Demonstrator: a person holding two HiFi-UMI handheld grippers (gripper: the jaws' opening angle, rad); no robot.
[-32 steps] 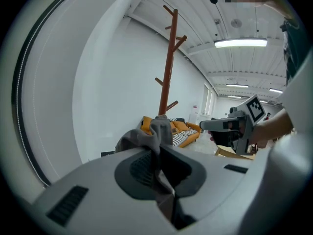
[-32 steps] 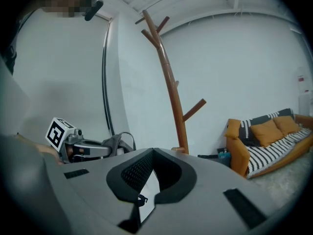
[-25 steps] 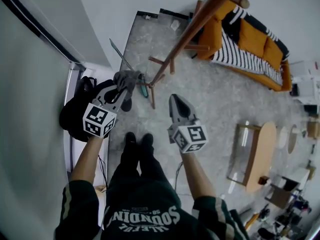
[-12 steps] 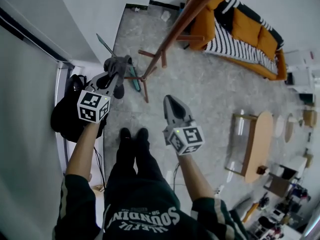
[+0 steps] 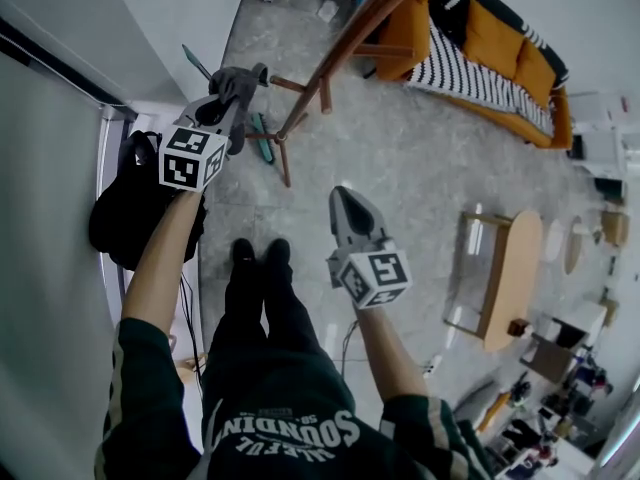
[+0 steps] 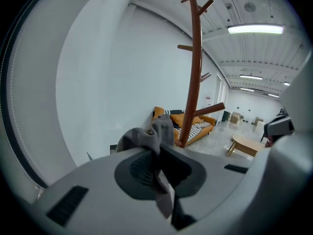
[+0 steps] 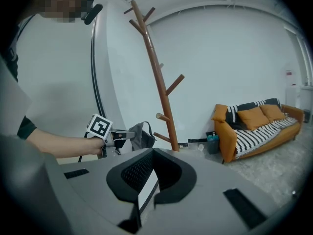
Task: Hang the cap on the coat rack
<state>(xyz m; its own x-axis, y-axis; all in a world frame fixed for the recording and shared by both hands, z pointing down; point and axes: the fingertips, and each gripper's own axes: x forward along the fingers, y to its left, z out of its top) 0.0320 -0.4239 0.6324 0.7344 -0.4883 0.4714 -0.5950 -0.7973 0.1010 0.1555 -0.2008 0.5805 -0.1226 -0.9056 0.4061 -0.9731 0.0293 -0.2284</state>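
Pinching cap (image 6: 149, 135), left claw (image 6: 158, 155) closed

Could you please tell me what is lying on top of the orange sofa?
On the sofa lie orange cushions and a black-and-white striped blanket. The blanket covers the seat, so anything beneath it cannot be seen.

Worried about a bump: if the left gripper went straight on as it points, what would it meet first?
Probably the lower trunk of the coat rack, just right of the cap in the left gripper, though depth is unclear.
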